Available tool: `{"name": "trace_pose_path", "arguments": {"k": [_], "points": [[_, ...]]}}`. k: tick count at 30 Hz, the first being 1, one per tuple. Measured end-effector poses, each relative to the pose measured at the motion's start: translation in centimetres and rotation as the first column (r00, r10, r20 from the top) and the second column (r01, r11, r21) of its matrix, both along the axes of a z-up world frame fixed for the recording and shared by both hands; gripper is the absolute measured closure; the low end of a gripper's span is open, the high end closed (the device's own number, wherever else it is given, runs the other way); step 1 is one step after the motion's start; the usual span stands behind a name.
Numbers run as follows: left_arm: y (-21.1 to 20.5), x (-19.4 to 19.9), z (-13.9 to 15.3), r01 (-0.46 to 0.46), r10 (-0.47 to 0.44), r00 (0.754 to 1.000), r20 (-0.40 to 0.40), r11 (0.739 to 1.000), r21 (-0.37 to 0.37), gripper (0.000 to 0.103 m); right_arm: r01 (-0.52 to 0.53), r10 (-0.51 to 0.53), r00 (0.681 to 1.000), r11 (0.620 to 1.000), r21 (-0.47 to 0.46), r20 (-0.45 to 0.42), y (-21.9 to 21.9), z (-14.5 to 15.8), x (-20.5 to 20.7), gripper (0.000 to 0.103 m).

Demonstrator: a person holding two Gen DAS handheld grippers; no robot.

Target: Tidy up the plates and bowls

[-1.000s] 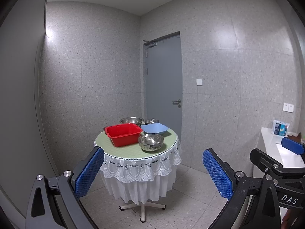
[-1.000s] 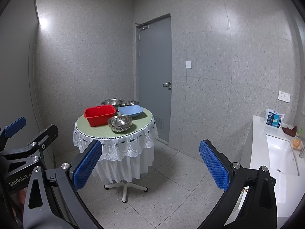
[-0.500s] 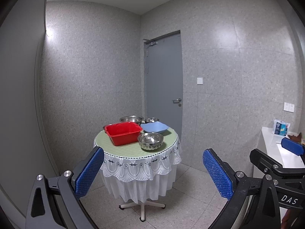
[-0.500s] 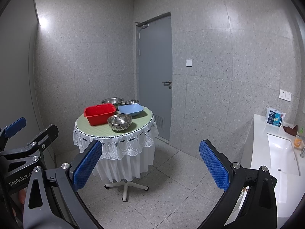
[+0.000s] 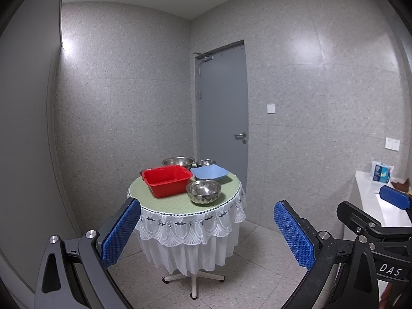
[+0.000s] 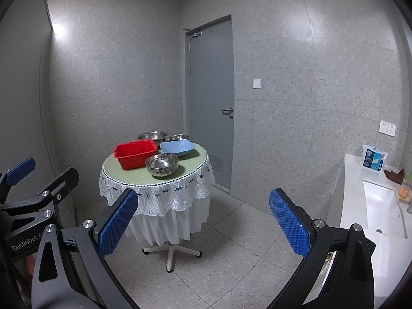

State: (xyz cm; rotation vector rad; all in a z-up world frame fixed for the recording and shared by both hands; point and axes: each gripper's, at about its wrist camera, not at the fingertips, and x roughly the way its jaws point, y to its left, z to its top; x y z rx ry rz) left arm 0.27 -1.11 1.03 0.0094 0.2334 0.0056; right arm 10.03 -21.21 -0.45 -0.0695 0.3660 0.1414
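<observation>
A round table (image 5: 167,203) (image 6: 128,170) with a green top and white lace skirt stands across the room. On it sit a red basin (image 5: 167,181) (image 6: 135,153), a steel bowl (image 5: 204,191) (image 6: 162,164) at the front, a blue bowl-plate (image 5: 209,173) (image 6: 177,147), and two more steel bowls (image 5: 178,161) (image 6: 152,136) at the back. My left gripper (image 5: 206,234) is open and empty, well short of the table. My right gripper (image 6: 203,221) is open and empty too.
A grey door (image 5: 222,118) is behind the table. A white counter with a sink (image 6: 381,206) runs along the right, with a tissue pack (image 6: 373,158) on it. The table has a wheeled star base (image 6: 171,252) on the tiled floor.
Both views have shifted slightly; the table sits a little higher and nearer in the frames. Both grippers stay open and empty.
</observation>
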Motion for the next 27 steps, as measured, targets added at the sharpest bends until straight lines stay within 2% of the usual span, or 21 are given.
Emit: {"name": "trace_pose_path", "arguments": {"k": [27], "points": [[-1.3,3.9,0.7,-0.039,0.039,0.998,-0.058,0.999,-0.006,0.001,-0.039,0.038,0.998,0.999,-0.002,-0.059,0.3,-0.4,3.2,0.000]]}}
